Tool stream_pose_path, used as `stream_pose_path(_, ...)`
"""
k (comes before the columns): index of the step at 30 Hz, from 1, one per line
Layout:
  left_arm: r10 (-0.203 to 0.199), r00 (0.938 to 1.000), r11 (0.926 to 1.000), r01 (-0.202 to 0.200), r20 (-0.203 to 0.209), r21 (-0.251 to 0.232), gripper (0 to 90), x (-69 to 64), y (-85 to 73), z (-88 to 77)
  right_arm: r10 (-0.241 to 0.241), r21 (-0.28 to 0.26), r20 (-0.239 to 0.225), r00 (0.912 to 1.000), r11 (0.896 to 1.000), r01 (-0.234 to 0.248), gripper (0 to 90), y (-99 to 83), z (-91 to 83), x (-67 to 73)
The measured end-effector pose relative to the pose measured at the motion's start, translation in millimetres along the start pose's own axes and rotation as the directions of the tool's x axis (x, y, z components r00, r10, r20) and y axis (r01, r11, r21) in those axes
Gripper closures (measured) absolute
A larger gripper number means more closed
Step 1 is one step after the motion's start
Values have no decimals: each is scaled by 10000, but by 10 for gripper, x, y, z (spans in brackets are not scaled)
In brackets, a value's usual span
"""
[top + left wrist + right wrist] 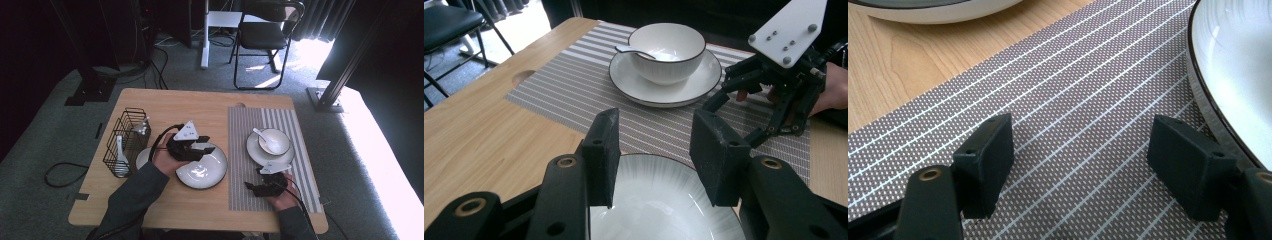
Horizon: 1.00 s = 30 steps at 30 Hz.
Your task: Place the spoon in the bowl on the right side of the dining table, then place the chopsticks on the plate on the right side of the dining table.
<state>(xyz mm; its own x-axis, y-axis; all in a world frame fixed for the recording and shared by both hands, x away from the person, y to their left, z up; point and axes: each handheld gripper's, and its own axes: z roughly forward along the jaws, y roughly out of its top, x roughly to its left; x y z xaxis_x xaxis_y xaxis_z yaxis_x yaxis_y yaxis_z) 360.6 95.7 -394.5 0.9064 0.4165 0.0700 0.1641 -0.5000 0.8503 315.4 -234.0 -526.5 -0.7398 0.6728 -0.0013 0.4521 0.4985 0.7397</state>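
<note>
My left gripper (208, 148) (656, 152) hangs open just above the far rim of a white, dark-rimmed plate (202, 172) (659, 200) on the bare wood. Its pads stand apart with nothing pressed between them. My right gripper (251, 187) (1080, 165) rests low over the striped placemat (250, 165) (1073, 90), jaws wide open and empty. It also appears at the right of the left gripper view as the right gripper (744, 107). A white bowl (273, 141) (667, 50) holding a spoon (634, 50) sits on a second plate (255, 150) (689, 85) (1233, 60) on the mat.
A black wire basket (125, 142) with utensils stands at the table's left. A small white dish (142, 159) lies between it and my left hand. A round hole (239, 105) marks the far table edge. A black folding chair (265, 35) stands behind the table.
</note>
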Motion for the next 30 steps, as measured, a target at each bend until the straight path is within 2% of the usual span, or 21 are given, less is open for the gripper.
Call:
stream_pose_path(4, -3, 10000, 10000, 3, -37, -84, 559, -5, -26, -41, -3, -6, 4, 10000, 10000, 3, 259, 0, 0, 1)
stream_pose_path(8, 107, 9997, 9999, -106, -207, 45, 559, 5, -54, -76, -4, -8, 5, 10000, 10000, 4, 259, 0, 1, 0)
stream_pose_path(13, 29, 9995, 10000, -28, -299, 36, 559, 18, -86, -133, -12, -12, 7, 10000, 10000, 12, 259, 0, 1, 0)
stream_pose_path(16, 150, 9990, 9997, -142, -431, 192, 558, 7, -111, -159, -18, -6, 8, 10000, 10000, 18, 259, 0, 0, 0)
stream_pose_path(20, 119, 9989, 9994, -104, -456, 338, 558, 13, -151, -195, -18, -1, 18, 10000, 10000, 18, 259, 0, -1, 2)
stream_pose_path(30, -38, 9985, 9999, 46, -542, 162, 555, 32, -175, -380, -6, -2, 9, 10000, 10000, 6, 258, 0, 0, 1)
